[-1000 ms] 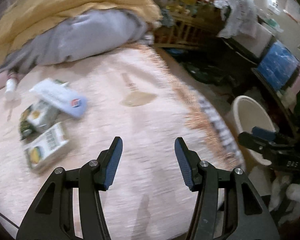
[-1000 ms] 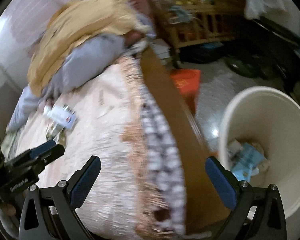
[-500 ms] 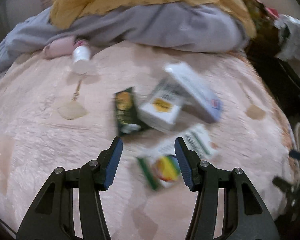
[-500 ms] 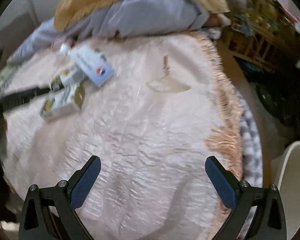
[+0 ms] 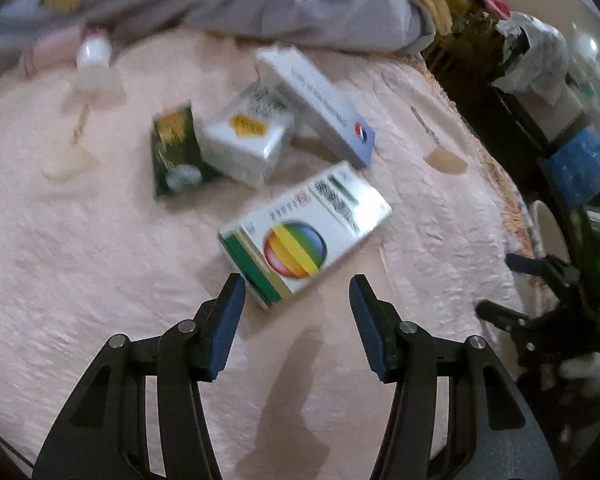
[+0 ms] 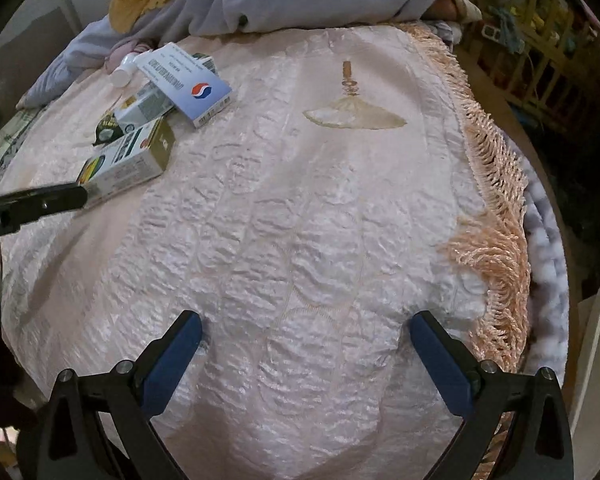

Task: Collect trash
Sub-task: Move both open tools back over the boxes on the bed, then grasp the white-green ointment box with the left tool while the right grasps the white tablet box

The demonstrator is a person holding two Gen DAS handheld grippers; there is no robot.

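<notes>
1. L gripper [image 5: 296,312]: jaws apart, nothing pinched, gap same as a sec ago. It has swung off the bed's edge and come down over the trash pile; nearest to it now is the striped-ball carton [image 5: 304,236], lying flat on the pink bedspread [image 5: 100,240], its near corner just ahead of the blue pads but not touched.
2. R gripper [image 6: 304,356]: jaws spread wide, empty. A sec ago it looked over the white bin with trash in it; now it faces bare bedspread, only the bin's rim [image 6: 596,360] showing at the right edge. So prob. a drop-off done, both tools back for more.
3. Mid-distance, left wrist view: square white carton [image 5: 246,142] leaning on the dark green sachet [image 5: 176,152]; long white-and-blue box [image 5: 320,104] propped across the carton's far side. All still on the bed.
4. Further back: small white bottle [image 5: 94,58] on its side near the grey blanket [image 5: 280,4], apart from the pile.
5. Meaning: at least five pcs left to collect. Judged next: L closes on the striped-ball carton; it's flat and wide, so jaws may need to open more or take it by the short edge. R is well apart from the pile, needs to shift left.
</notes>
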